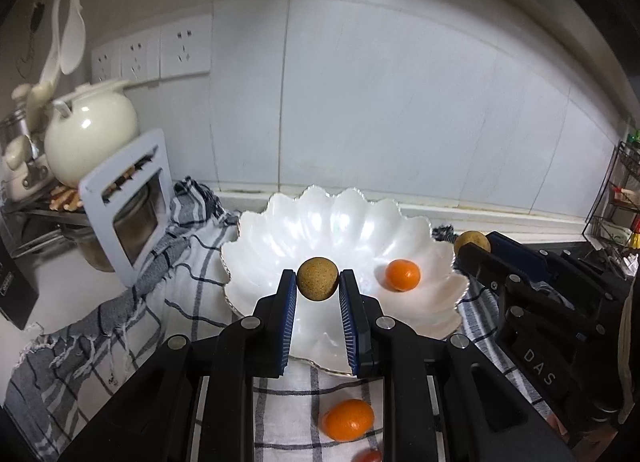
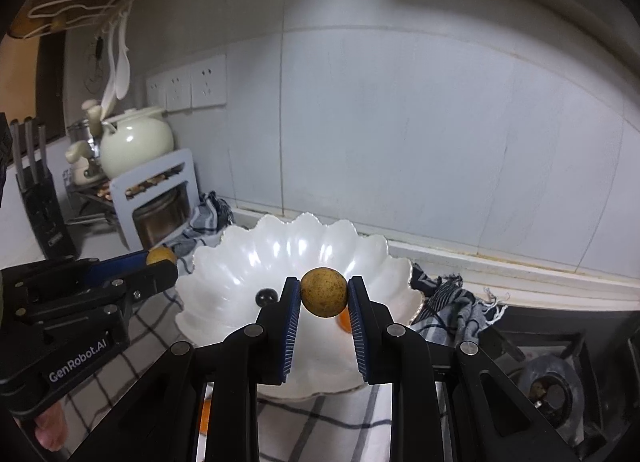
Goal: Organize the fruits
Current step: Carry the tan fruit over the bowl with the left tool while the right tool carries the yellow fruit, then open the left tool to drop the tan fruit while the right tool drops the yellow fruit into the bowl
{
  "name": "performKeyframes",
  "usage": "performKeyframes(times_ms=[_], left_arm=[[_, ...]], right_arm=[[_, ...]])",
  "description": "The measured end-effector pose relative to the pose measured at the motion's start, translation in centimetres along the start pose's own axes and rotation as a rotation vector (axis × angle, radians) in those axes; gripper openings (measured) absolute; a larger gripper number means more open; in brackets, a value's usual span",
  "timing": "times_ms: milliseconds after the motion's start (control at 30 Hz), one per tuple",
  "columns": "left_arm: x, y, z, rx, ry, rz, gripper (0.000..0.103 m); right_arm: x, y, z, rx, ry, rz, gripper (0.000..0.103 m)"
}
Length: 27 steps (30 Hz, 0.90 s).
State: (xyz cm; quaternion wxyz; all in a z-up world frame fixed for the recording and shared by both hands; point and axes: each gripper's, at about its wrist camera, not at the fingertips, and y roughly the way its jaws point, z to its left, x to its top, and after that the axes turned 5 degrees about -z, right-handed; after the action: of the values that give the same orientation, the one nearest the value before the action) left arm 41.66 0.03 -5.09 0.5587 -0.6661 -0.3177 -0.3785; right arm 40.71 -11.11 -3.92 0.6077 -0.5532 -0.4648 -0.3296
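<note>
Red fruit (image 1: 370,456) cut by bottom edge — orange fruit (image 2: 344,322) mostly hidden behind held brown fruit (image 2: 323,292).

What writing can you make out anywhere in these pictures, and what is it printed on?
"DAS": on the side of the right gripper, seen from the left wrist.
"GenRobot.AI": on the side of the left gripper, seen from the right wrist.
A small label on the black knife block: too small to read.
The wall sockets carry no readable text.
</note>
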Motion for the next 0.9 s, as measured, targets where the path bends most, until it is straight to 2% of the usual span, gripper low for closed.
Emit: performKeyframes(times_ms=[500,733,833,900], left_arm=[[-1.5,7.6,0.1,-0.004,-0.017,0.203,0.023],[-1.9,9.0,-0.2,0.008,0.002,0.238,0.023],[-1.8,9.1,-0.3,0.018,0.016,0.236,0.029],[-1.8,9.0,-0.2,0.023,0.021,0.232,0.037]], right_arm=[[-2.3,7.0,-0.8,0.039,0.053,0.216,0.026],[-3.1,8.5,-1.3,0.045,0.071,0.269,0.026],[-3.4,8.9,-1.5,0.048,0.082,0.288,0.026],[-3.5,9.1,-1.8,0.049,0.094,0.297,0.027]])
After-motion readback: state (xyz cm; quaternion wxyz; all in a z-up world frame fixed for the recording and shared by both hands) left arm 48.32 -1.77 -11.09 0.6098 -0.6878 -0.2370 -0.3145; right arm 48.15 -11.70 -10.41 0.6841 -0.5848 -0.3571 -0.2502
